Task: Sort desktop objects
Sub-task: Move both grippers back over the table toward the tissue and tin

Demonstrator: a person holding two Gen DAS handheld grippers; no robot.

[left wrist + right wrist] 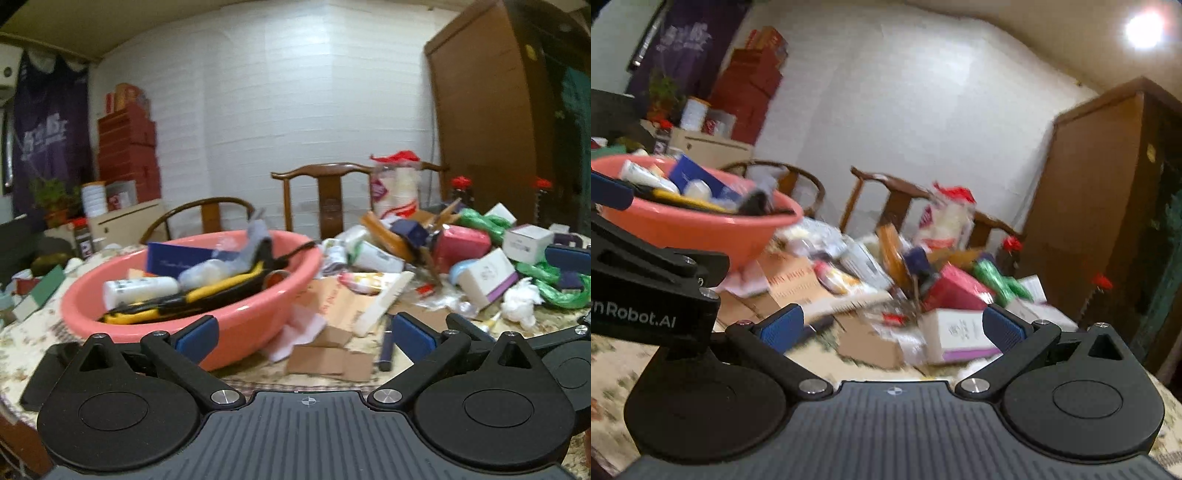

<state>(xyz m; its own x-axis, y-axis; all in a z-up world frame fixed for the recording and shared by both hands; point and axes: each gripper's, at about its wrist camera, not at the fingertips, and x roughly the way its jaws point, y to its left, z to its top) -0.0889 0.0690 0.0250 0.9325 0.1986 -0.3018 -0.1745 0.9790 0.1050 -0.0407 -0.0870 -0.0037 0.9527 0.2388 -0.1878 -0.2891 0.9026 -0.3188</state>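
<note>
Two grippers hang over one crowded table laid with a flowered cloth. Largest on it is the pink basin, toward the left edge, already holding a blue box, a white tube and a yellow-and-black tool. Right of the basin, spreading to the right edge, lies the unsorted heap: flattened cardboard, a pink box, a white box with a purple edge, green plastic bags, a crumpled tissue and a dark pen near the front edge. Both views are blurred, so smaller items cannot be told. The left gripper has its blue-padded fingers spread wide with nothing between them, just in front of the basin. The right gripper likewise stands with fingers wide apart and empty, facing the heap.
</note>
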